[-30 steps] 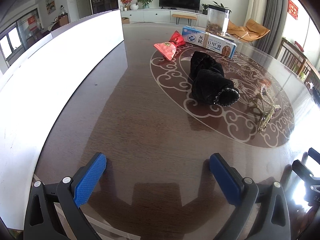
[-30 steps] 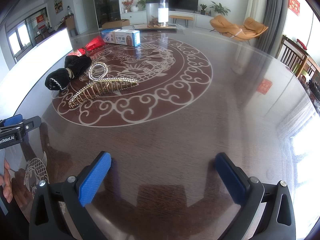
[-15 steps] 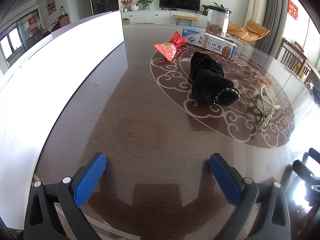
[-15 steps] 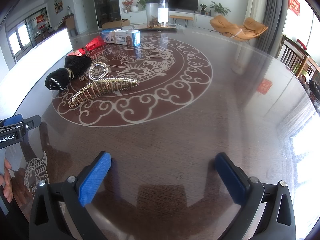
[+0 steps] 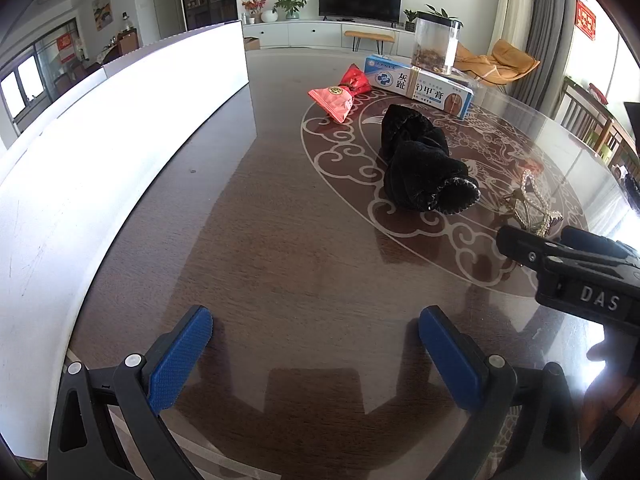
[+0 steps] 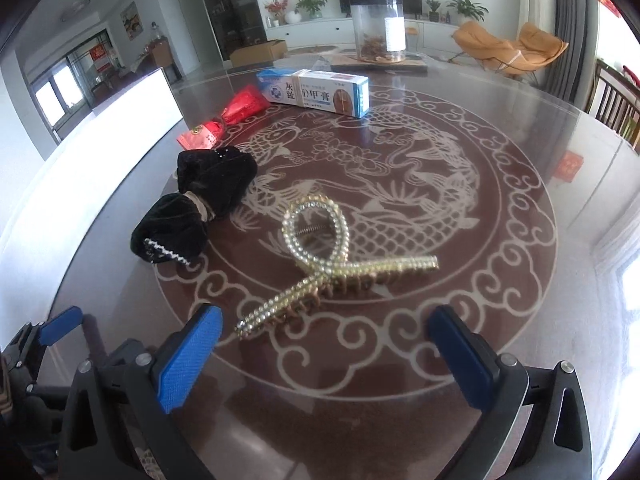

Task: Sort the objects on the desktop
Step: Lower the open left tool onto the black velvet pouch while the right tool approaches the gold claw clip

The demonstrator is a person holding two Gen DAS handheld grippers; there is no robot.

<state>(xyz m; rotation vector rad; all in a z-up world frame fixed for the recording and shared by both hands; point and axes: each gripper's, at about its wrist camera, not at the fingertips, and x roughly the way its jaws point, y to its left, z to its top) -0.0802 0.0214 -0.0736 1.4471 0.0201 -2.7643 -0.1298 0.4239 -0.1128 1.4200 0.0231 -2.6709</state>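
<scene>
Your right claw [image 6: 324, 344] has come forward since the earlier frame, so the rhinestone hair clip [image 6: 332, 268] now lies just ahead of its spread, empty pads — the left claw [image 5: 316, 344] hangs spread and empty near the worktop's [image 5: 280, 264] near edge. Centre on the clip's crossing, lower until both pads flank it, then close gently — rhinestones look slippery. Black scrunchie [image 6: 200, 204] sits just beside it.

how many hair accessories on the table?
2: black scrunchie left on the table's pattern, rhinestone hair clip just ahead of the open right claw. None visibly hidden.
</scene>
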